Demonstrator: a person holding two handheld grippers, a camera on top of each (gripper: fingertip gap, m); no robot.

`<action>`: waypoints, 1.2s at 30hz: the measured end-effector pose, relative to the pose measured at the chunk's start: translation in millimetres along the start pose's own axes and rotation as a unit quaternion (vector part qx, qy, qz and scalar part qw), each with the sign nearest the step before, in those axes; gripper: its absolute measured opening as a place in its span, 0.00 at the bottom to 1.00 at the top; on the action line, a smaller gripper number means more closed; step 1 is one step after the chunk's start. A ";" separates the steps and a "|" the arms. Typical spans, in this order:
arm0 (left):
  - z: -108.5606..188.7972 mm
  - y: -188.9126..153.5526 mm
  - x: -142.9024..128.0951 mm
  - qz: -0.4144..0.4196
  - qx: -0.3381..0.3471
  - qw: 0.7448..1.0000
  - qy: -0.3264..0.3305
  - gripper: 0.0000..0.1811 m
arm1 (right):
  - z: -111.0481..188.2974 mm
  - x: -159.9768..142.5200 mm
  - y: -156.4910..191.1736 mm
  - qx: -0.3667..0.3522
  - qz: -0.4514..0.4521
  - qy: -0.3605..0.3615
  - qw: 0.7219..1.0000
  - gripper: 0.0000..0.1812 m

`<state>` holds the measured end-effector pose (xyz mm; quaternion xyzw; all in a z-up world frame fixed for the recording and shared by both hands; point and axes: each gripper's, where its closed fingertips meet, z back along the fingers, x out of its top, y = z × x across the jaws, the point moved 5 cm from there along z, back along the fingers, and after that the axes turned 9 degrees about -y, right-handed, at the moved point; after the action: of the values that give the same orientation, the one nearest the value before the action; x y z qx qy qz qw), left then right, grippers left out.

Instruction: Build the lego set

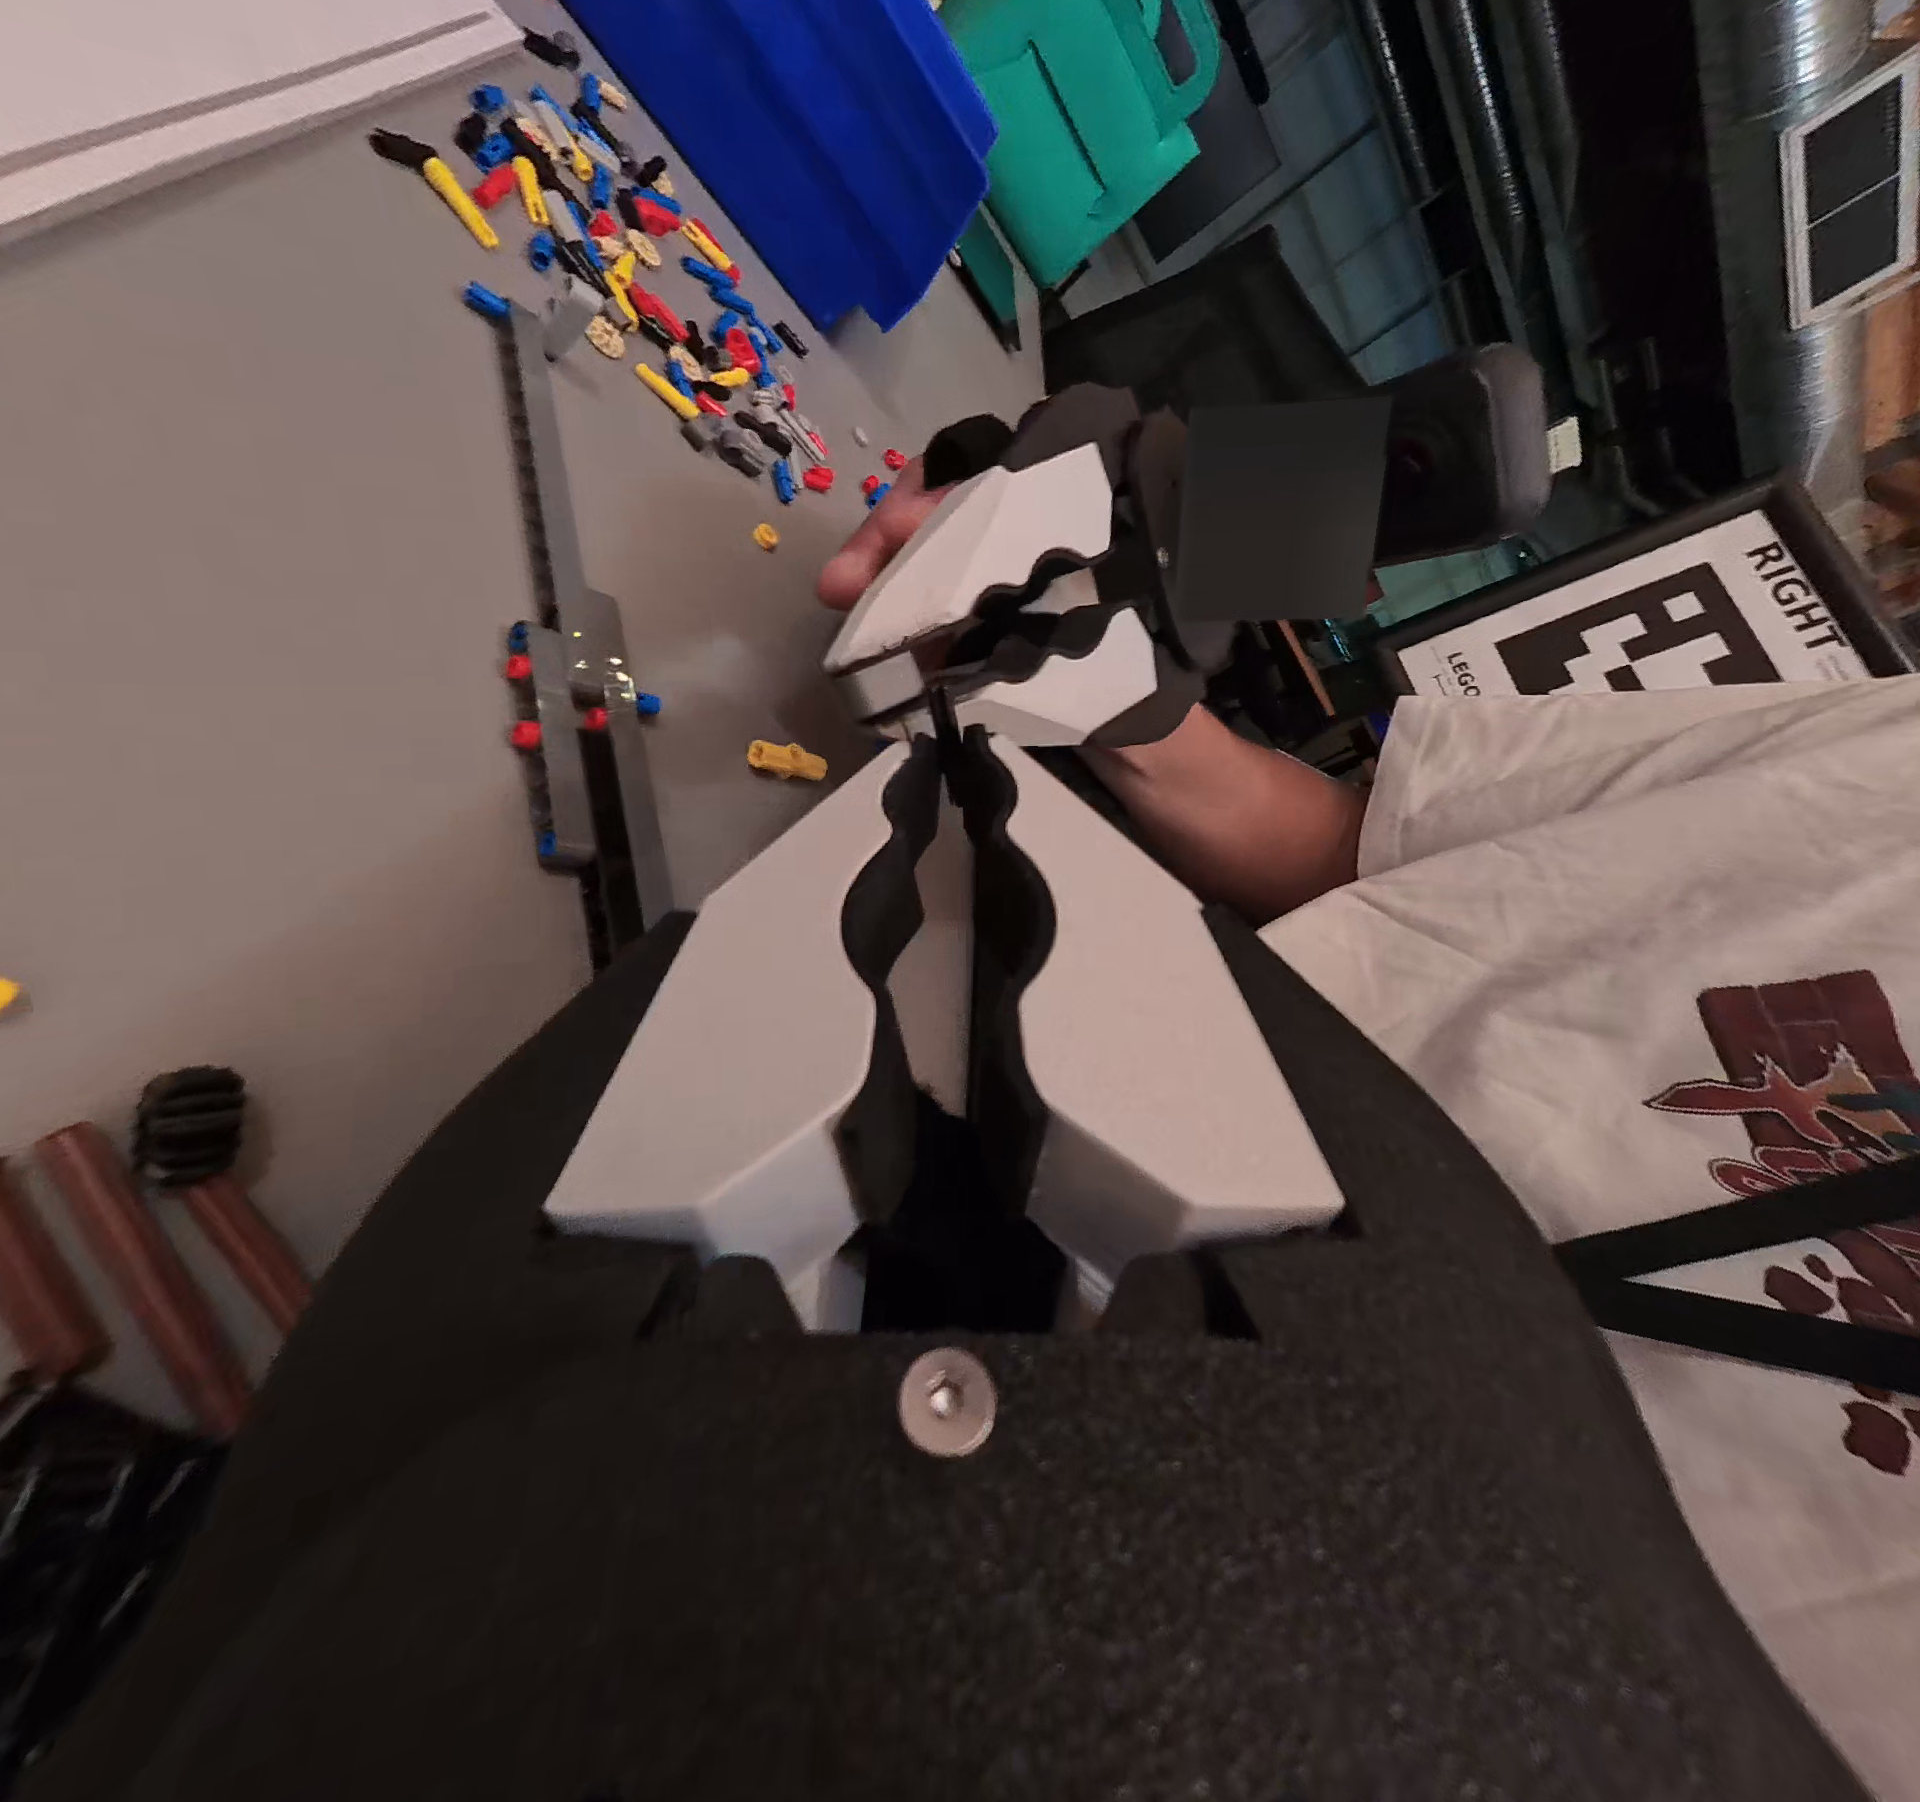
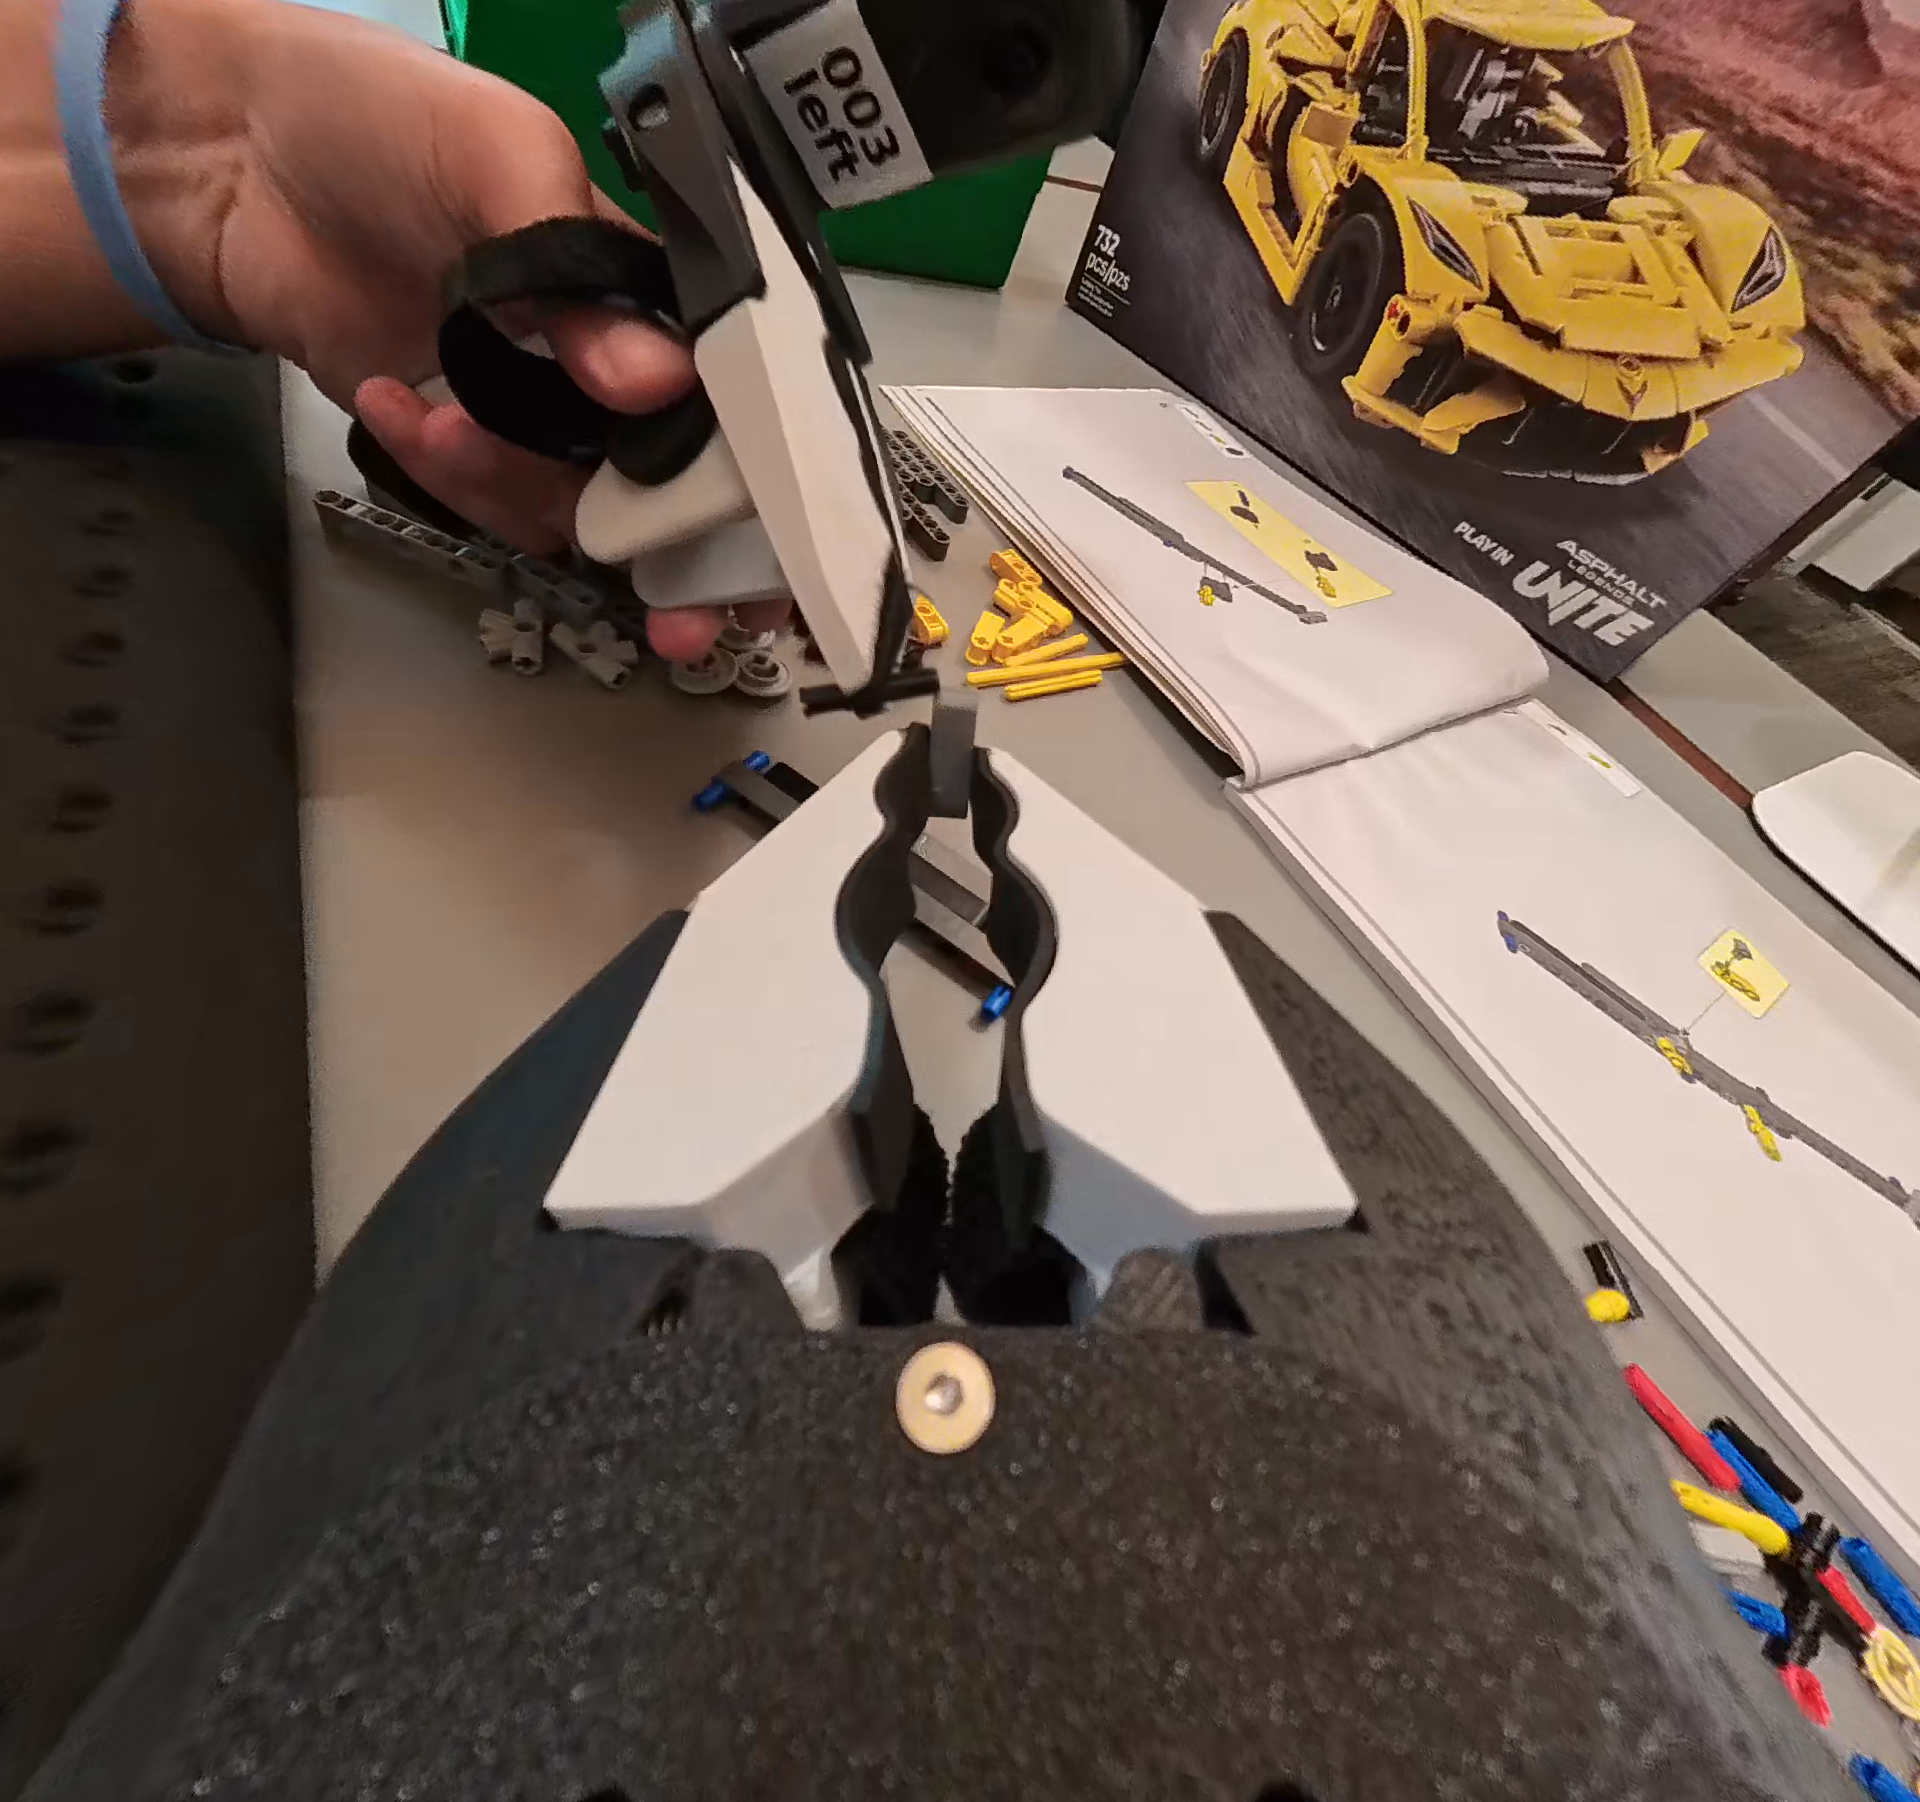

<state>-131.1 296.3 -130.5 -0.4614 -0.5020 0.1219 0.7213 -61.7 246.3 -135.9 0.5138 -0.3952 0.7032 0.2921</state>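
My left gripper (image 1: 945,765) is shut on a thin black axle (image 1: 943,729), held above the table. In the right wrist view the left gripper (image 2: 871,677) comes down from the top left with the black axle (image 2: 868,694) lying crosswise at its tip. My right gripper (image 2: 945,765) is shut on a small dark grey piece (image 2: 952,755), its end just below the axle. In the left wrist view the right gripper (image 1: 914,687) meets the left one tip to tip. A long grey beam assembly (image 1: 566,609) with red and blue pins lies on the table.
A pile of small coloured pins (image 1: 623,246) lies beside a blue bin (image 1: 779,69) and a green bin (image 1: 1081,111). An open instruction booklet (image 2: 1299,609), the set's box (image 2: 1507,246), yellow parts (image 2: 1023,630) and grey parts (image 2: 582,630) are on the table. A yellow connector (image 1: 787,760) lies near the grippers. My two grippers' fingertips are within a few centimetres of each other.
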 end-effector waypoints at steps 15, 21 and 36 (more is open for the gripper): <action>0.2 -9.2 1.3 0.061 -0.077 0.995 -0.022 0.01 | 7.5 16.4 -0.4 0.013 -0.034 -0.064 0.997 0.04; -0.2 -11.8 0.7 0.066 -0.092 0.993 -0.021 0.01 | 7.8 17.9 1.3 0.019 -0.032 -0.069 0.997 0.04; 0.0 -17.3 -1.5 0.078 -0.121 0.989 -0.014 0.01 | 10.3 23.6 6.7 0.018 0.027 -0.082 0.996 0.04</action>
<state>-136.8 285.9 -117.7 -0.5815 -0.4859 0.1223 0.6410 -69.2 234.1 -113.4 0.5640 -0.4187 0.6735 0.2303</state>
